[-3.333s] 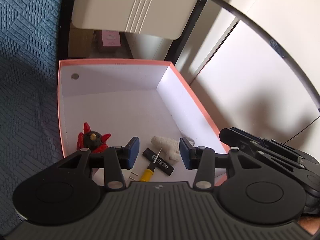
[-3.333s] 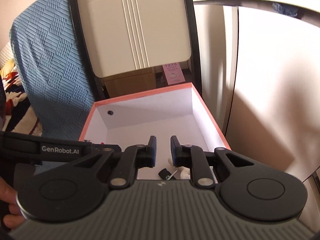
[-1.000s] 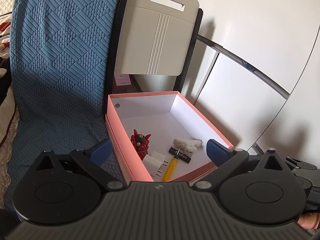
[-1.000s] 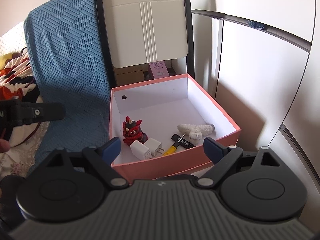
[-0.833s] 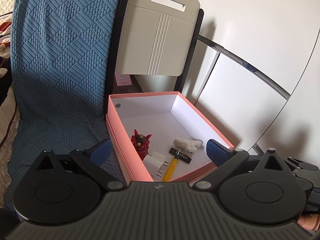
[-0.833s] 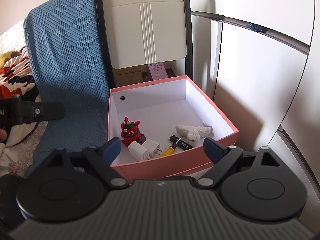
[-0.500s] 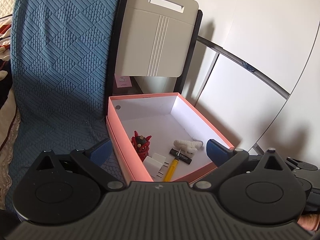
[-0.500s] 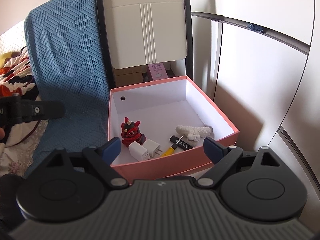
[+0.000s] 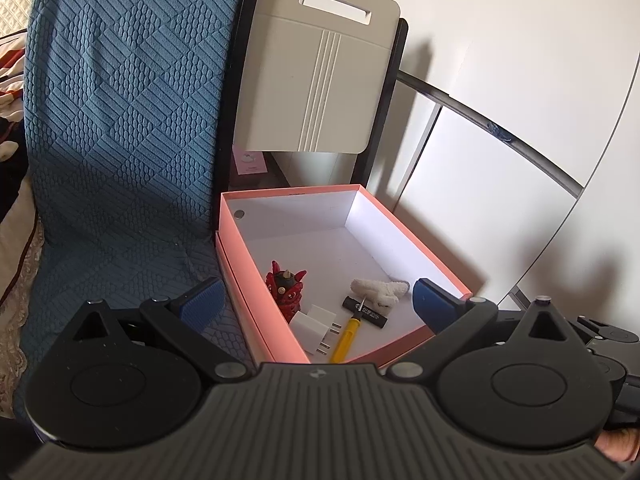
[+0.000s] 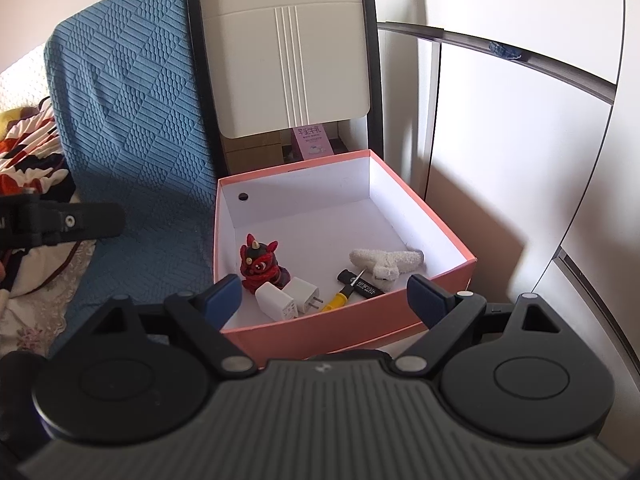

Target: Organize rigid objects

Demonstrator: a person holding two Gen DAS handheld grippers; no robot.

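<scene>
A pink box [image 9: 400, 232] [image 10: 432, 220] with a white inside holds a red figurine [image 9: 286, 286] [image 10: 258, 264], two white plug adapters [image 9: 316, 322] [image 10: 286, 298], a yellow-handled screwdriver [image 9: 346, 340] [image 10: 340, 298], a black stick [image 9: 366, 312] [image 10: 362, 284] and a white fuzzy toy [image 9: 380, 290] [image 10: 386, 260]. My left gripper [image 9: 318, 304] is open and empty, held back above the box's near end. My right gripper [image 10: 324, 294] is open and empty, above the box's near wall.
A blue textured cover [image 9: 116, 120] [image 10: 128, 120] lies left of the box. A beige folded chair back [image 9: 316, 88] [image 10: 288, 48] stands behind it, with a pink carton [image 10: 312, 140] below. White cabinet panels [image 9: 500, 200] [image 10: 520, 160] rise on the right. The left gripper's body [image 10: 60, 220] shows at left.
Both grippers have opened wide and pulled back from inside the box since 3.3 s ago. Over the last second both views barely shift.
</scene>
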